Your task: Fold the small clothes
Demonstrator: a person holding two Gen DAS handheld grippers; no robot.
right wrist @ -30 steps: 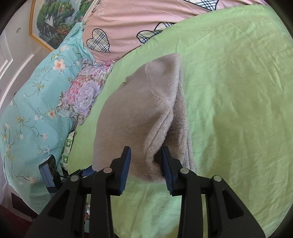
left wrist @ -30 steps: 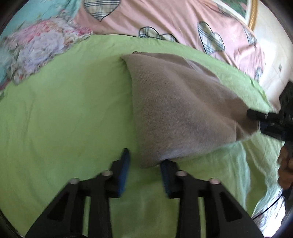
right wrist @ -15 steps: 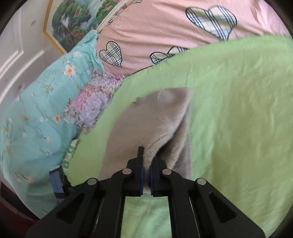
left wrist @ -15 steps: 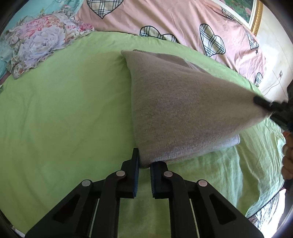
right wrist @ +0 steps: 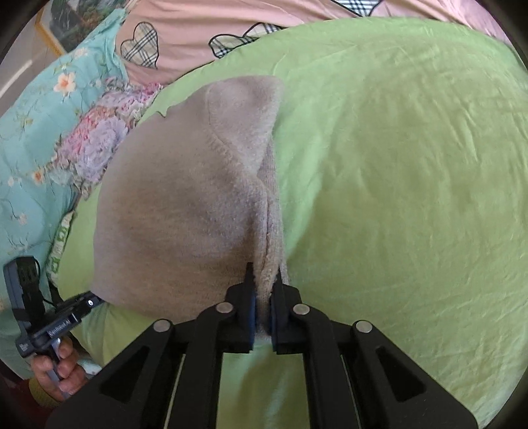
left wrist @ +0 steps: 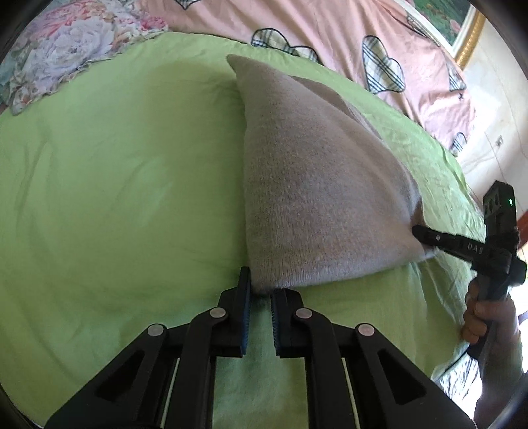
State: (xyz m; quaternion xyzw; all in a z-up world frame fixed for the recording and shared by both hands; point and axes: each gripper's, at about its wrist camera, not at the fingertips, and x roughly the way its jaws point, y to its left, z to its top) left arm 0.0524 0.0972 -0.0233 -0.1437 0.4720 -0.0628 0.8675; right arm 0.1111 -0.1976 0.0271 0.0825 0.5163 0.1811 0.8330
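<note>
Left claw [left wrist: 260,292] and right claw [right wrist: 263,290] each pinch a garment [left wrist: 316,198] corner, seemingly lifted, on the bed [left wrist: 115,181]; bare sheet [right wrist: 412,181] rightward.

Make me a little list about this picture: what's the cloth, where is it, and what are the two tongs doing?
cloth: grey knitted garment
under it: green sheet
left tongs: shut on one near corner
right tongs: shut on the other near corner
cloth state: near edge lifted, far end lying on the sheet
behind: pink heart-print bedding, floral pillow
</note>
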